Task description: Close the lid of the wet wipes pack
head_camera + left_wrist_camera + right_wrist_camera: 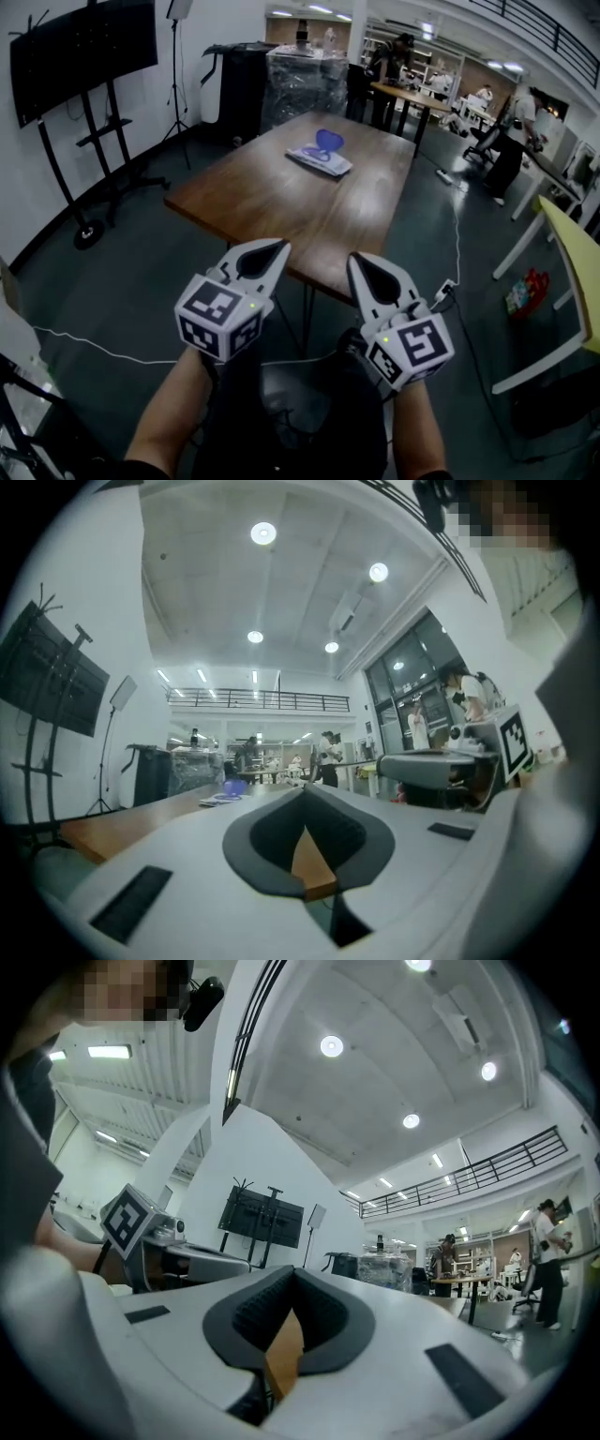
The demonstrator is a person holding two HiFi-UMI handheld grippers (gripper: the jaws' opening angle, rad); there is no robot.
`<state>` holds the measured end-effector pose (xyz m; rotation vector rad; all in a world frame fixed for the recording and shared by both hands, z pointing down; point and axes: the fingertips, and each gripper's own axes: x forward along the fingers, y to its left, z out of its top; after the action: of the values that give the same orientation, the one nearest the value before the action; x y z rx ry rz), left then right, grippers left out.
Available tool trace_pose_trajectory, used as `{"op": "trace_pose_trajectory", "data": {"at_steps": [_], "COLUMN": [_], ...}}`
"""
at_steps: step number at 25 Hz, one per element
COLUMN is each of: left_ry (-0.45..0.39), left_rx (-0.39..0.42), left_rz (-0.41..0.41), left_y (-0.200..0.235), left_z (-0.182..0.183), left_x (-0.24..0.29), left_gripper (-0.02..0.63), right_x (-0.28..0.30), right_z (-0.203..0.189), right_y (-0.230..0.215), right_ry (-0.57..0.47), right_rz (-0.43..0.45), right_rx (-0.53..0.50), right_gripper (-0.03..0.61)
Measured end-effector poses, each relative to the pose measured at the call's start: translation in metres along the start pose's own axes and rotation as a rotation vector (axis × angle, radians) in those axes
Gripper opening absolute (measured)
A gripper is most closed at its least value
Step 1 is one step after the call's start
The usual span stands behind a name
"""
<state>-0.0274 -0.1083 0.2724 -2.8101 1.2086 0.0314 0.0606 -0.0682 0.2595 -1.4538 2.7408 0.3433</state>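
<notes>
The wet wipes pack (319, 159) lies flat on the far half of the brown wooden table (272, 211), its blue lid (328, 141) standing up open. In the left gripper view the pack (223, 798) is small and far off on the tabletop. My left gripper (280, 247) and right gripper (354, 259) hover side by side before the table's near edge, well short of the pack. Both are shut with nothing between their jaws, as seen in the left gripper (305, 789) and right gripper (292, 1271) views. They point about level toward the table.
A screen on a wheeled stand (84, 47) is at the left wall. A wrapped pallet (305, 80) stands behind the table. People work at benches (516, 131) at the back right. A yellow-green table (574, 258) is at the right. Cables and a power strip (445, 176) lie on the floor.
</notes>
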Motion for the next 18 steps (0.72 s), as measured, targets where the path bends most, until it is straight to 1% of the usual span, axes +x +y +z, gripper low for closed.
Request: {"op": "trace_pose_trajectory", "data": {"at_steps": [2,3,8,11,14,18], "left_ry": [-0.015,-0.016,0.032,0.057,0.078,0.102], "left_rx": [-0.043,-0.050,0.004,0.021,0.041,0.056], "left_rz": [-0.049,-0.058,-0.046,-0.047,-0.029,-0.024], "left_y": [0.009,0.015,0.052,0.077,0.103,0.116], "left_z": [0.005,0.006,0.008,0.007,0.005,-0.003], "left_x": [0.019,0.029,0.079,0.111,0.137,0.158], "left_gripper": [0.006,0.006,0.006,0.006,0.006,0.006], "right_x": [0.015,0.023,0.068,0.098,0.123,0.147], "right_z": [0.001,0.001,0.000,-0.005,-0.009,-0.023], "right_y": [-0.015,-0.022,-0.060,-0.081,-0.096,-0.115], "right_ry": [-0.003,-0.004,-0.010,-0.009,-0.006,0.019], "right_rz": [0.006,0.008,0.014,0.023,0.031,0.024], "right_rx": [-0.020,-0.030,-0.059,-0.055,-0.061,-0.059], "right_gripper": [0.009,0.009,0.008,0.009,0.008,0.009]}}
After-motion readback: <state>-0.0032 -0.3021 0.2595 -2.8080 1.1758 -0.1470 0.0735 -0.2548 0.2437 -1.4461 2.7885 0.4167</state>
